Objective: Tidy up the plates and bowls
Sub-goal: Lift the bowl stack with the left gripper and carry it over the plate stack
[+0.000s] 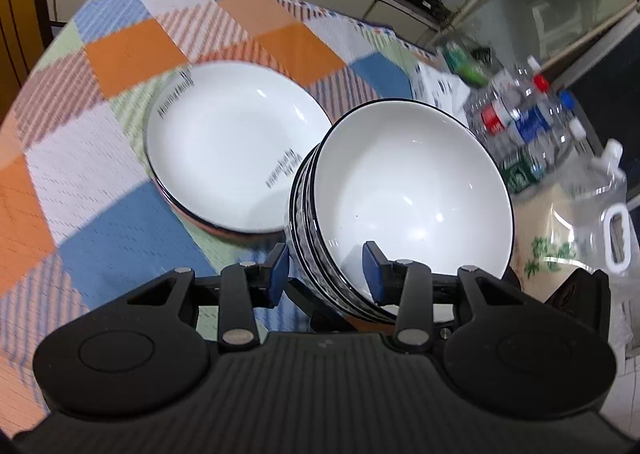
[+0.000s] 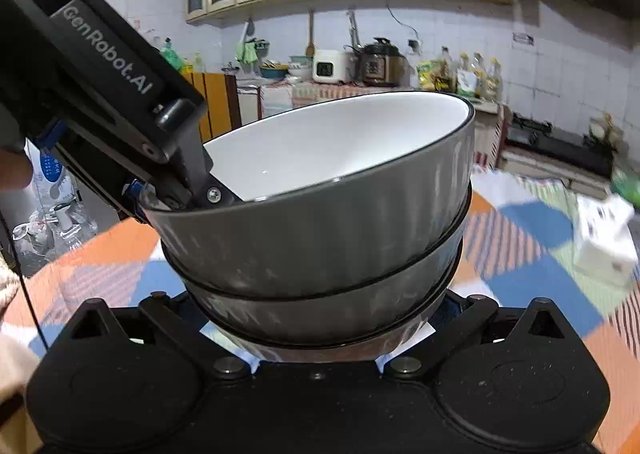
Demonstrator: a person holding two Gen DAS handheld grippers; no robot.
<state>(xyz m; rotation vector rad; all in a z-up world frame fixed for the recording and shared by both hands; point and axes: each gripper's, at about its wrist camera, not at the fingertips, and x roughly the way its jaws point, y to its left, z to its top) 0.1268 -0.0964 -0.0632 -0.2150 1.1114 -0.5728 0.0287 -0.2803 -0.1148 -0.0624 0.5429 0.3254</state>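
Note:
A stack of bowls point(image 1: 408, 181), white inside with grey ribbed walls and dark rims, hangs tilted above the table. My left gripper point(image 1: 326, 276) is shut on the near rims, one blue pad inside the top bowl and one outside. In the right wrist view the same bowls point(image 2: 320, 221) fill the middle, and the left gripper point(image 2: 180, 189) bites the rim at the upper left. My right gripper point(image 2: 320, 318) clasps the lowest bowl's base from both sides, its pads mostly hidden. A stack of white plates point(image 1: 232, 141) with dark rims lies on the tablecloth point(image 1: 120, 53), left of the bowls.
Plastic bottles point(image 1: 520, 121) and a clear jug with a handle point(image 1: 592, 213) crowd the right edge of the table. A white box point(image 2: 600, 242) stands on the cloth to the right. A kitchen counter with appliances point(image 2: 360, 61) runs along the far wall.

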